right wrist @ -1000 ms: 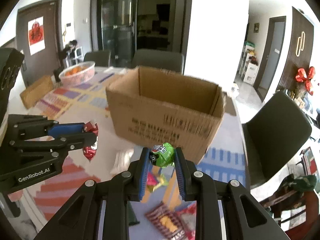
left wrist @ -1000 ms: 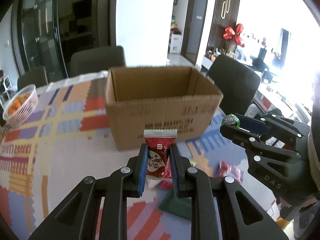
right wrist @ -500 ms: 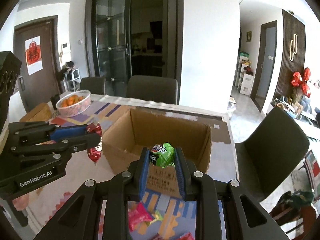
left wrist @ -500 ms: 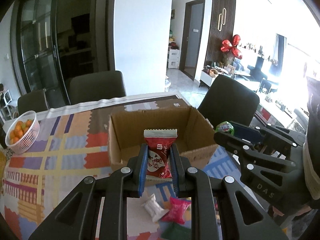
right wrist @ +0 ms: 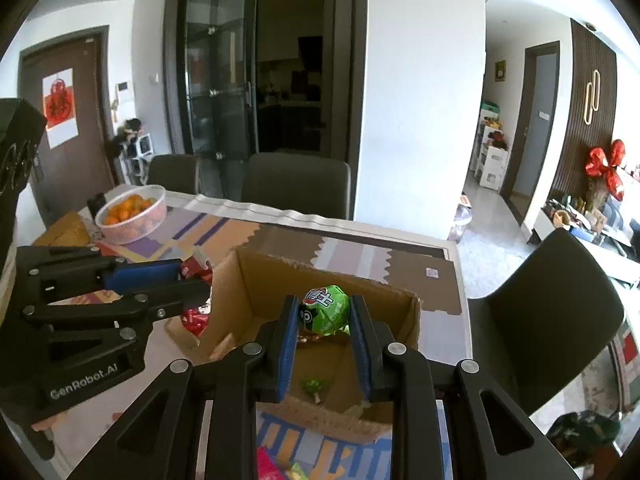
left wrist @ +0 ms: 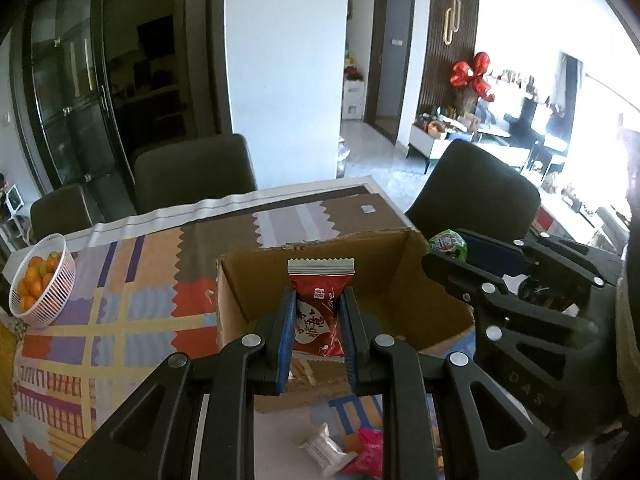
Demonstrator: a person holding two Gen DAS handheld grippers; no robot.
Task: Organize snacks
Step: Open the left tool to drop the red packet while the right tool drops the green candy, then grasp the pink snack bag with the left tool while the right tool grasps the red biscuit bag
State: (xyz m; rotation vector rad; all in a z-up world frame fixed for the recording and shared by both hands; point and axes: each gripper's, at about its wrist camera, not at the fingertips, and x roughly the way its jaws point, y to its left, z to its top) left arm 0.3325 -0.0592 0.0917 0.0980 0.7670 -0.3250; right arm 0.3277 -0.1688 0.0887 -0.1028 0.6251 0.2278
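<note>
My left gripper (left wrist: 318, 314) is shut on a red snack packet (left wrist: 319, 320) with a white crimped top, held upright above the near side of the open cardboard box (left wrist: 240, 300). My right gripper (right wrist: 324, 314) is shut on a round green wrapped snack (right wrist: 325, 311) over the same box (right wrist: 256, 292), whose floor holds a few small snacks (right wrist: 314, 385). Each gripper shows in the other's view: the right one (left wrist: 448, 250) at the box's right wall, the left one (right wrist: 196, 280) at its left wall with the red packet (right wrist: 195, 319).
A white basket of oranges (left wrist: 40, 280) stands far left on the patterned tablecloth (left wrist: 120, 320). Loose packets, white (left wrist: 324, 448) and pink (left wrist: 368, 452), lie on the table in front of the box. Dark chairs (left wrist: 472, 196) ring the table.
Both grippers rose and moved forward with their snacks, from in front of the box to above its opening. The box's inside now shows from above.
</note>
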